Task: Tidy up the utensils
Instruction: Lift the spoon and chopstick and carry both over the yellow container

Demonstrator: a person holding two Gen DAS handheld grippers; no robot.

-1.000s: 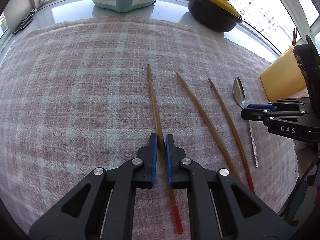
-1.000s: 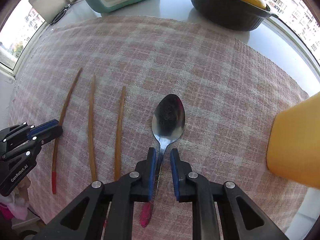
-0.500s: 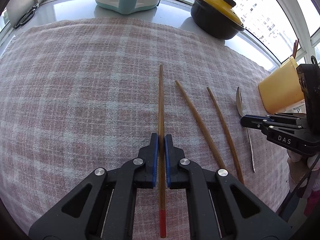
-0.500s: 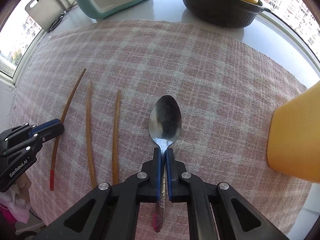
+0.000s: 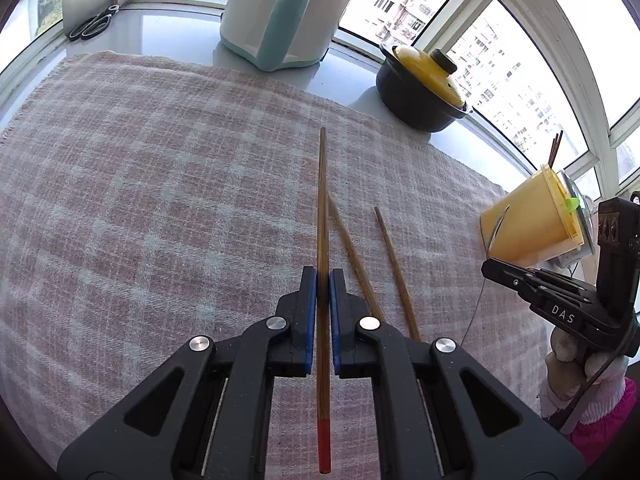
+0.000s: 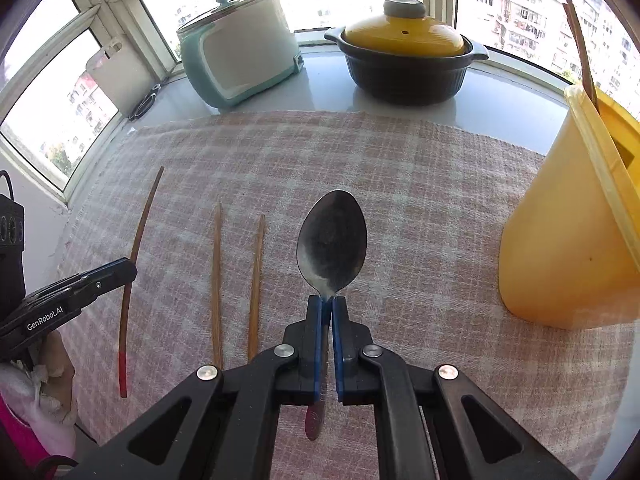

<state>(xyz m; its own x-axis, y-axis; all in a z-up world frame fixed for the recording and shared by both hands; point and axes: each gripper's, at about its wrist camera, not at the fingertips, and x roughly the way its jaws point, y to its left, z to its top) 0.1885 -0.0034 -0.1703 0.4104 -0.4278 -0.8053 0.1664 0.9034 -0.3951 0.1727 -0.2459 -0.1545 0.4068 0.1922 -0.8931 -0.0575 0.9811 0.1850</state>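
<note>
My left gripper (image 5: 323, 276) is shut on a red-tipped wooden chopstick (image 5: 322, 200) and holds it above the checked cloth (image 5: 160, 200). Two more chopsticks (image 5: 394, 264) lie on the cloth to its right. My right gripper (image 6: 327, 305) is shut on the neck of a metal spoon (image 6: 332, 240), lifted off the cloth. The yellow utensil holder (image 6: 568, 240) stands at the right with chopsticks (image 6: 580, 48) in it; it also shows in the left wrist view (image 5: 528, 224). The left gripper (image 6: 100, 278) and its chopstick (image 6: 132, 264) show in the right wrist view.
A white and teal rice cooker (image 5: 280, 12) and a black pot with a yellow lid (image 5: 424, 88) stand on the sill behind the cloth. Scissors (image 5: 90, 24) lie at the far left of the sill. Windows surround the sill.
Both grippers closed on their utensils and rose: the left lifted the chopstick off the cloth, the right lifted the spoon. The views now tilt up toward the windows.
</note>
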